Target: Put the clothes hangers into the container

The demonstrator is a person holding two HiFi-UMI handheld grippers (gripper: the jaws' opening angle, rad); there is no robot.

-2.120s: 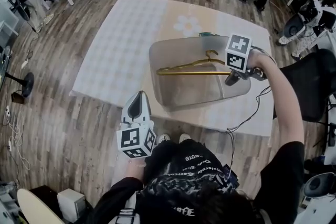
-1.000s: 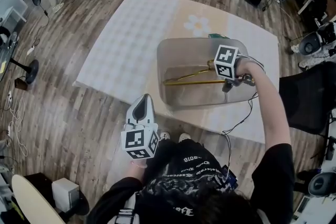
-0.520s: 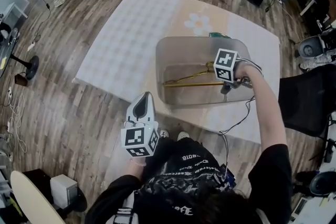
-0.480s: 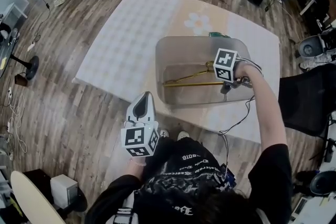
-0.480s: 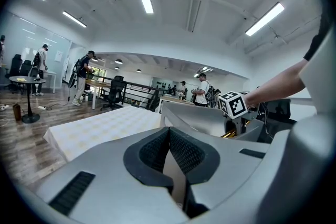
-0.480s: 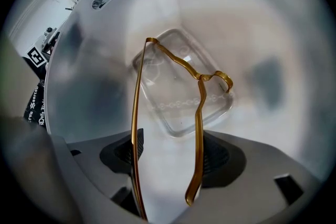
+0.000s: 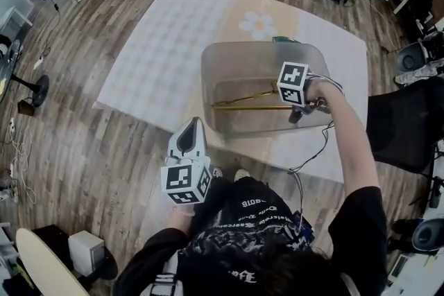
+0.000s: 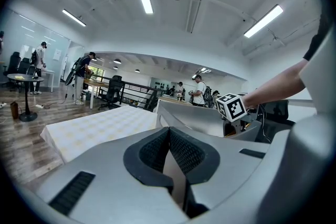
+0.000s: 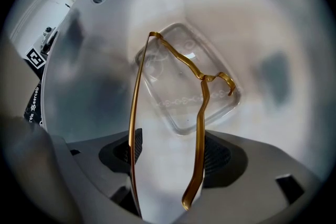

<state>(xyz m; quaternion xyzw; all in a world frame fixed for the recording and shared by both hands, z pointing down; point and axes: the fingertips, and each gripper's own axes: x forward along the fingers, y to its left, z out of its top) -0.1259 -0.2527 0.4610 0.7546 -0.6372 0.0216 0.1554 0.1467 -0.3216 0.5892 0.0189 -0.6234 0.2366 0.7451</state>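
A gold wire clothes hanger point(image 7: 250, 107) lies low inside the clear plastic container point(image 7: 229, 59) on the pale mat. My right gripper point(image 7: 297, 113) reaches into the container's right end, under its marker cube. In the right gripper view the hanger point(image 9: 201, 113) runs between the pads point(image 9: 216, 157), one wire near each; the jaws are opening and the right gripper point(image 9: 173, 160) looks loose around it. My left gripper point(image 7: 190, 138) hangs near my body, off the mat's front edge. Seen along its own jaws, the left gripper point(image 8: 169, 160) is shut with nothing in it.
The mat point(image 7: 159, 45) with a flower print point(image 7: 258, 23) lies on a wood floor. A small green thing point(image 7: 284, 40) sits behind the container. A black chair point(image 7: 402, 128) stands at the right, and a cable point(image 7: 312, 156) trails from my right gripper.
My right gripper has lowered the hanger from rim height down into the container. The left gripper has stayed where it was.
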